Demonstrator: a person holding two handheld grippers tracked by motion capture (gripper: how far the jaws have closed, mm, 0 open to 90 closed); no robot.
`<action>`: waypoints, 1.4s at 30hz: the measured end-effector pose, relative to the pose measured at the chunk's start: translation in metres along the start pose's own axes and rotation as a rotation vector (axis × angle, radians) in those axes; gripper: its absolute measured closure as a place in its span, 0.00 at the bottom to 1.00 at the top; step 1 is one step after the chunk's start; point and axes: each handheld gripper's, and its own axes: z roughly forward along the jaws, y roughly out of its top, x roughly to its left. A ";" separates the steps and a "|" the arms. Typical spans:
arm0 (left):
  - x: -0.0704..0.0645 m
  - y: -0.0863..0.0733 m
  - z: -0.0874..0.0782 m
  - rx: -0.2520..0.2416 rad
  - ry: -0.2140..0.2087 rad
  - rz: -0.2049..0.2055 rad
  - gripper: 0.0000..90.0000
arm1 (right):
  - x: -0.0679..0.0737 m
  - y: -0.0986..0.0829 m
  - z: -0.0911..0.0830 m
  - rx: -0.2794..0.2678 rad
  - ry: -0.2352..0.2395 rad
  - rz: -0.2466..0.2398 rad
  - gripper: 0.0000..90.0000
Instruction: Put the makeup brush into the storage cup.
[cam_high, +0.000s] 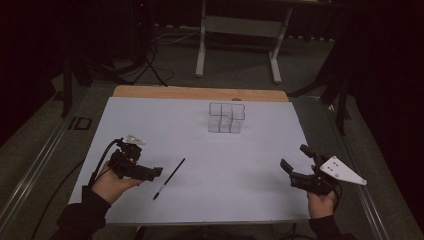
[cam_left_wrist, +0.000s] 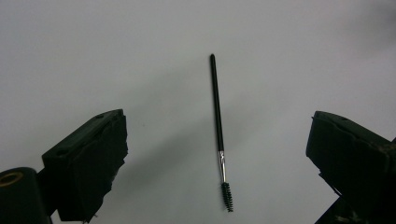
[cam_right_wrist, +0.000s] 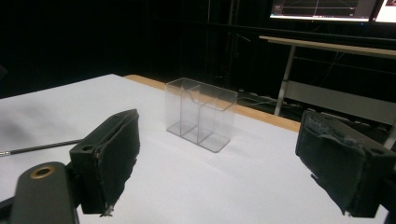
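A thin black brush (cam_high: 169, 178) (cam_left_wrist: 218, 126) with a spiral bristle tip lies flat on the white table sheet (cam_high: 200, 195), left of centre. My left gripper (cam_high: 156, 172) (cam_left_wrist: 217, 158) hovers just left of it, open, its jaws spread wide either side of the brush. A clear plastic organiser (cam_high: 226, 118) (cam_right_wrist: 201, 114) with several compartments stands upright at the back centre. My right gripper (cam_high: 293, 158) (cam_right_wrist: 217, 163) is open near the right front, pointing toward the organiser, with nothing between its jaws. The brush handle (cam_right_wrist: 39, 148) shows at the left of the right gripper view.
The sheet covers a wooden table whose back edge (cam_high: 200, 93) shows bare. Beyond it stand a white-legged desk frame (cam_high: 239, 35) and a tripod (cam_high: 147, 55) on the floor. A monitor (cam_right_wrist: 322, 8) glows behind.
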 end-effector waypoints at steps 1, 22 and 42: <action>-0.001 0.000 0.002 0.009 0.003 0.003 0.09 | 0.000 0.000 0.000 0.001 0.000 0.001 0.15; -0.006 -0.008 0.048 0.144 -0.015 -0.080 0.58 | 0.000 0.000 0.001 0.008 0.006 -0.002 0.15; -0.004 -0.012 0.076 0.261 -0.062 -0.062 0.73 | 0.000 -0.001 0.001 0.011 0.010 0.001 0.15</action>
